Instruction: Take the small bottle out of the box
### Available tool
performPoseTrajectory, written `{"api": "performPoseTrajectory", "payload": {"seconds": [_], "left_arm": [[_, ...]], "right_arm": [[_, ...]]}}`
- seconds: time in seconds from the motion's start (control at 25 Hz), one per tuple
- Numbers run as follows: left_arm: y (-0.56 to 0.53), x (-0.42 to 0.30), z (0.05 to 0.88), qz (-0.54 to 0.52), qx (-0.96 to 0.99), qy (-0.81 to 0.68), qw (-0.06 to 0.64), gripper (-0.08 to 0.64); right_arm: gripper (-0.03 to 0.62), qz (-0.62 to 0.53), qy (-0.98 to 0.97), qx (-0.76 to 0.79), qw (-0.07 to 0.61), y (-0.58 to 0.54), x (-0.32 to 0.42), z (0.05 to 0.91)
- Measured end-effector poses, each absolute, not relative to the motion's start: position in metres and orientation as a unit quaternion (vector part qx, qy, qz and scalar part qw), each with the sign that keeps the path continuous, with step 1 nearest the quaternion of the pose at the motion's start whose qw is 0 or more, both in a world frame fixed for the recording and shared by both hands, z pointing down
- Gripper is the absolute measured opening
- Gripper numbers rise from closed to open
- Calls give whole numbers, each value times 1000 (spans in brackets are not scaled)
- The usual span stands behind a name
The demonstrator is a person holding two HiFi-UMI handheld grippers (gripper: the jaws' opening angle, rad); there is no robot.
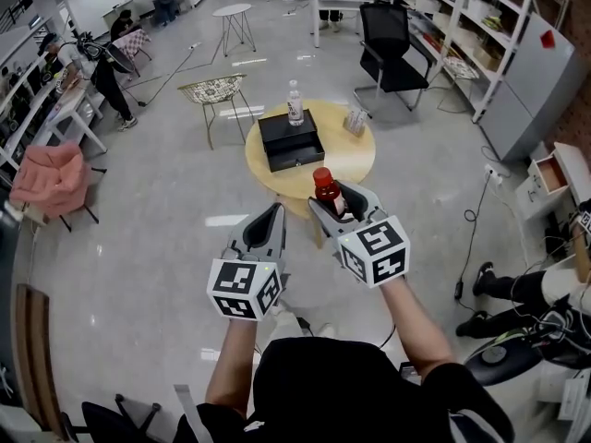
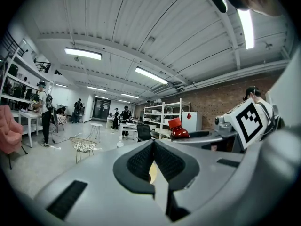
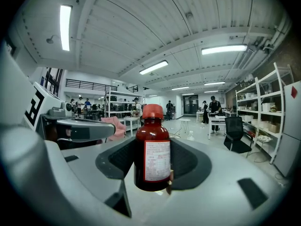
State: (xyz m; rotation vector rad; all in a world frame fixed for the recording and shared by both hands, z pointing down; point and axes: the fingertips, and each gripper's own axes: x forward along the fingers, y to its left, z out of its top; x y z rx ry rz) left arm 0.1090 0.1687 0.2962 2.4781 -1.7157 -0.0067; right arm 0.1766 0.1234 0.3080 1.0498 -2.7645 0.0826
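Observation:
A small dark-red bottle (image 1: 324,186) with a red cap and a white label stands upright between the jaws of my right gripper (image 1: 334,201), which is shut on it. In the right gripper view the bottle (image 3: 152,145) fills the gap of the gripper (image 3: 153,167). Just to the left, my left gripper (image 1: 275,210) has its jaws together and holds nothing (image 2: 154,149). Both are held in the air short of the round wooden table (image 1: 351,160). On that table sits the black box (image 1: 291,140), apart from both grippers.
A clear water bottle (image 1: 295,102) and a small glass (image 1: 355,121) stand on the table behind the box. Around it are a wire chair (image 1: 214,90), a black office chair (image 1: 392,40), a pink armchair (image 1: 51,178) and shelving (image 1: 480,26). People stand far back.

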Motion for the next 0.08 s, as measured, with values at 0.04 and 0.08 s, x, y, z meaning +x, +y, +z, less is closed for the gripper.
{"api": "performPoseTrajectory", "payload": {"seconds": [0.04,0.08], "left_arm": [[170,110,296,-4,820,-568,67,11],[170,110,295,-6,820,-569,69,11]], "right_arm": [[218,24,-930,353,94,125,177,308],[218,20,-930,353,97,126,178,308]]}}
